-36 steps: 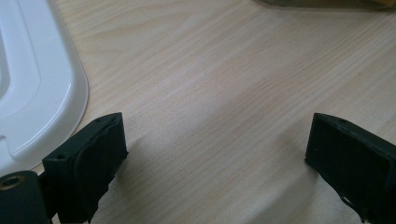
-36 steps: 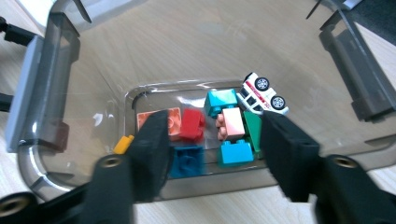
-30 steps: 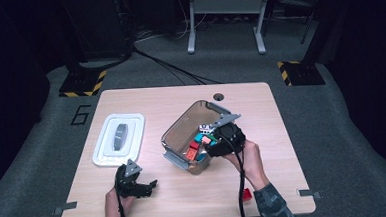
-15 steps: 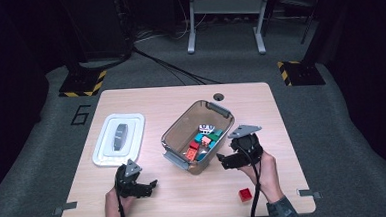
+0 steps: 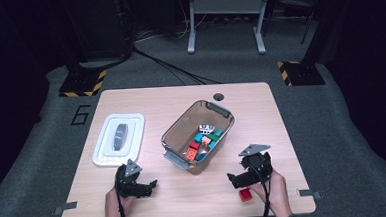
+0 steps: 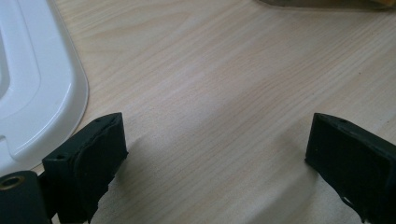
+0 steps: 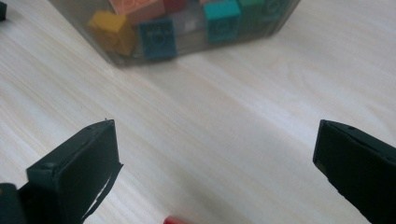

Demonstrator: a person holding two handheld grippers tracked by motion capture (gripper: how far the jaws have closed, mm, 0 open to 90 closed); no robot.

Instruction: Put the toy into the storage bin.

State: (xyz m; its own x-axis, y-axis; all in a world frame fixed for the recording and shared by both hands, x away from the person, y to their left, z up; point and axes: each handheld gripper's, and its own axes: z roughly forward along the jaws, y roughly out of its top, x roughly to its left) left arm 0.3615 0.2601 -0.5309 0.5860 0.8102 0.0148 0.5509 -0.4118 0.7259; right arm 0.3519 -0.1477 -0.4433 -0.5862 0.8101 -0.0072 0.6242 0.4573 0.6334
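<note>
- R gripper low over table, jaws wide apart, just been opening, nothing between them.
- Red block on tabletop just beside R gripper, under the hand; a sliver at bottom edge of right gripper view.
- L gripper parked near white lid, jaws apart, empty.
- Clear bin w/ colored blocks, apart from red block.
- Risk: block sits behind jaw line, so closing here likely grabs air; blind approach could knock it off near table edge.
</note>
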